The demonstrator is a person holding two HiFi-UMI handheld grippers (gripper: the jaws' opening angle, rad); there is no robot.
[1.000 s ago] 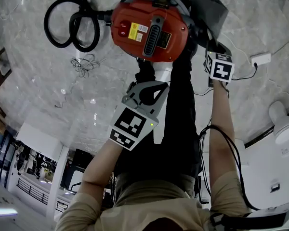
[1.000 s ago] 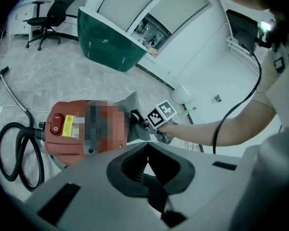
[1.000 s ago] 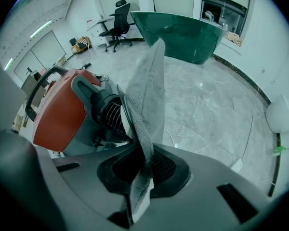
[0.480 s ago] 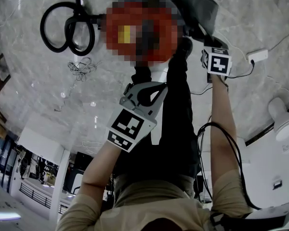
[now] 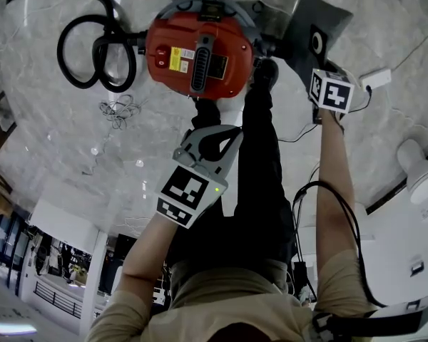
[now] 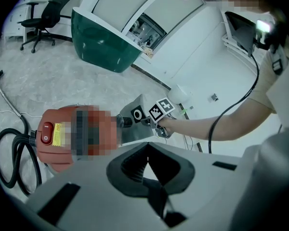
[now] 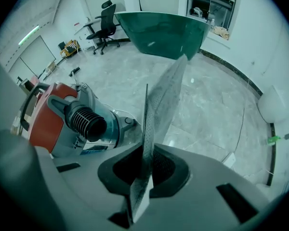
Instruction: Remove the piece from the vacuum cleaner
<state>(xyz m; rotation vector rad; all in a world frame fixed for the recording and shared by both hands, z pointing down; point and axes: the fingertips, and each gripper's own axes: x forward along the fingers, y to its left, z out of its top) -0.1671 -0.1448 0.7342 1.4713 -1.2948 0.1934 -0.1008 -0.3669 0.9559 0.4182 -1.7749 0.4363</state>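
Our right tongs (image 7: 143, 179) are pinching the piece (image 7: 160, 100), a thin grey sheet that stands on edge between the pads and rises away from them. In the head view these tongs are at the far right, and the piece shows a dark ring round a hole. It sits just right of the vacuum (image 5: 200, 52), on the side where the ribbed black port (image 7: 86, 121) gapes; we cannot tell whether a corner of it touches the body. Our left tongs (image 6: 153, 186) are pressed together with nothing between them. They hang nearer to us than the vacuum and point toward it. Red and grey, the vacuum rests on the pale stone floor (image 5: 71, 134), its black hose (image 5: 93, 45) looped at its left. Right of the right tongs, a white box (image 5: 380, 80) with a cord lies on the floor.
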